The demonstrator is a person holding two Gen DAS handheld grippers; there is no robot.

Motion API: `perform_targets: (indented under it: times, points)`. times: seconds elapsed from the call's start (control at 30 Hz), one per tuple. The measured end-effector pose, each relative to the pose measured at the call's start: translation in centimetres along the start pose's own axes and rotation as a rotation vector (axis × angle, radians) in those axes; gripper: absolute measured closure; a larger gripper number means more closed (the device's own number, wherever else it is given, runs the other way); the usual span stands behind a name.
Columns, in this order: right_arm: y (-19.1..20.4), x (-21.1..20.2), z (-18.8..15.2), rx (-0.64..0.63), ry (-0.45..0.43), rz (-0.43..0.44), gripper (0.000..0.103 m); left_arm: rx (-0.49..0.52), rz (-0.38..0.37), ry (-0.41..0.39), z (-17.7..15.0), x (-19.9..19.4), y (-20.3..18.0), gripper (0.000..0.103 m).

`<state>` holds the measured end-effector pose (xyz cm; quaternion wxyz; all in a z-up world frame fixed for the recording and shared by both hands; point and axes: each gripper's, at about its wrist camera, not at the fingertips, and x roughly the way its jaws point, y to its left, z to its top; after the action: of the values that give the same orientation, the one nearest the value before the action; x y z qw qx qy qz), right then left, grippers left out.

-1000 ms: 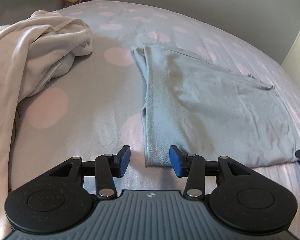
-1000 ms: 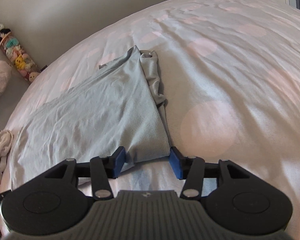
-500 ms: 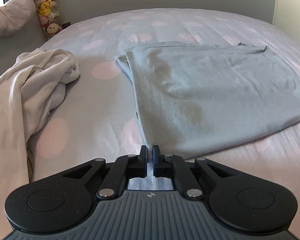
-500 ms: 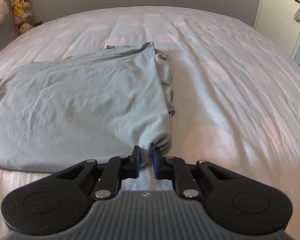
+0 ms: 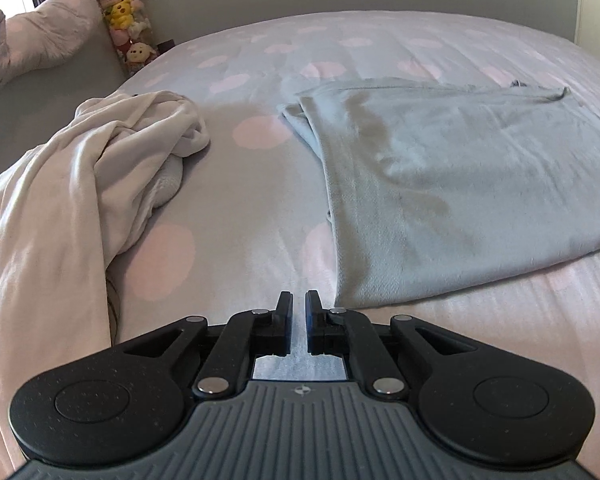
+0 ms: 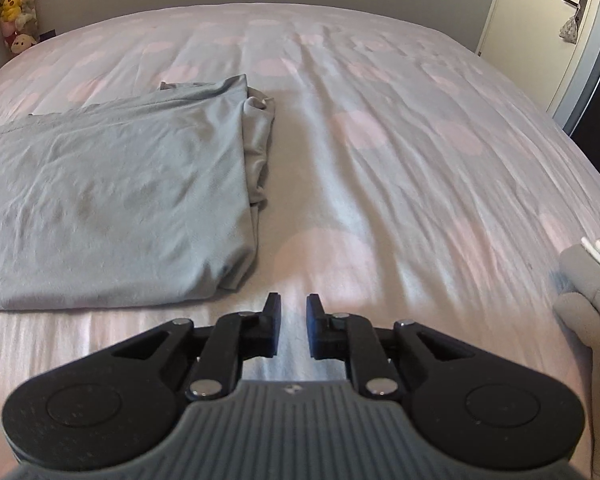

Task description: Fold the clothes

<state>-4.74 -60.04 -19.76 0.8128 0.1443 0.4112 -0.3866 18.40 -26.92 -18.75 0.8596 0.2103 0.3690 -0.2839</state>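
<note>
A light grey-blue garment (image 5: 460, 188) lies folded flat on the bed; it also shows in the right wrist view (image 6: 112, 200). My left gripper (image 5: 298, 305) is nearly shut and empty, just off the garment's near left corner. My right gripper (image 6: 293, 307) is nearly shut and empty, a little off the garment's near right corner. Neither gripper touches the cloth.
A crumpled cream garment (image 5: 80, 184) lies in a heap to the left on the bed (image 5: 240, 208). A pillow (image 5: 40, 36) and a column of plush toys (image 5: 126, 12) stand at the far left. A grey fabric item (image 6: 592, 304) sits at the right edge, a door (image 6: 548, 24) behind it.
Both grippers shut at the garment's near corners, then drew back off the cloth. They now hold nothing, and the garment lies flat.
</note>
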Motion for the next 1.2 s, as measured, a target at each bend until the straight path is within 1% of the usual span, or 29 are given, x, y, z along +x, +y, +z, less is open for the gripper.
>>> perform_targets:
  times: [0.07, 0.1, 0.13, 0.17, 0.2, 0.27, 0.33, 0.4, 0.43, 0.53, 0.67, 0.77, 0.83, 0.9, 0.93, 1.03, 1.1, 1.2]
  points:
    - [-0.4, -0.3, -0.5, 0.01, 0.005, 0.023, 0.086, -0.014, -0.014, -0.019, 0.0, -0.5, 0.2, 0.097]
    - [-0.5, -0.5, -0.7, 0.015, 0.009, 0.038, 0.081, 0.001, -0.018, -0.028, 0.0, -0.7, 0.0, 0.093]
    - [-0.5, -0.7, -0.9, 0.012, 0.01, 0.046, 0.077, 0.029, -0.015, -0.034, 0.0, -0.9, -0.5, 0.088]
    - [-0.3, -0.9, -1.1, 0.002, 0.008, 0.051, 0.073, 0.065, -0.01, -0.042, -0.1, -1.1, -1.1, 0.087]
    - [0.0, -1.2, -1.3, -0.014, 0.006, 0.062, 0.073, 0.098, -0.009, -0.051, -0.1, -1.3, -1.6, 0.086]
    - [0.7, -1.7, -1.6, -0.061, 0.002, 0.084, 0.073, 0.168, -0.014, -0.07, -0.3, -1.8, -2.8, 0.084]
    - [1.7, -2.1, -1.9, -0.136, -0.009, 0.1, 0.073, 0.238, -0.023, -0.082, -0.6, -2.2, -3.9, 0.078]
    - [2.8, -2.4, -2.1, -0.217, -0.019, 0.12, 0.066, 0.316, -0.011, -0.093, -1.1, -2.3, -4.9, 0.074]
    - [3.2, -2.5, -2.3, -0.259, -0.022, 0.127, 0.066, 0.356, -0.006, -0.099, -1.3, -2.4, -5.4, 0.073]
    - [4.7, -2.5, -2.8, -0.401, -0.015, 0.135, 0.063, 0.467, 0.014, -0.094, -2.1, -2.0, -6.7, 0.073]
    - [6.0, -1.8, -3.6, -0.591, -0.01, 0.113, 0.061, 0.55, 0.036, -0.067, -3.0, -0.8, -7.5, 0.073]
    - [6.5, -1.3, -4.0, -0.699, -0.04, 0.101, 0.061, 0.64, 0.048, -0.114, -3.8, -0.5, -8.0, 0.073]
    - [6.9, -1.0, -4.4, -0.786, -0.082, 0.069, 0.062, 0.705, 0.074, -0.133, -4.2, -0.2, -8.6, 0.073]
    - [7.4, -0.5, -4.8, -0.888, -0.125, 0.007, 0.061, 0.732, 0.093, -0.137, -4.3, 0.2, -8.9, 0.072]
    - [7.5, -0.2, -5.0, -0.925, -0.133, 0.011, 0.061, 0.735, 0.098, -0.146, -4.4, 0.3, -9.0, 0.072]
    - [7.5, 0.4, -4.9, -1.0, -0.153, 0.024, 0.06, 0.781, 0.122, -0.199, -4.9, 1.1, -9.4, 0.072]
    - [7.5, 0.5, -4.7, -1.014, -0.168, 0.028, 0.059, 0.829, 0.145, -0.24, -5.3, 1.6, -9.8, 0.072]
    - [7.6, 0.9, -4.7, -1.048, -0.195, 0.012, 0.058, 0.879, 0.164, -0.268, -5.3, 2.0, -10.2, 0.072]
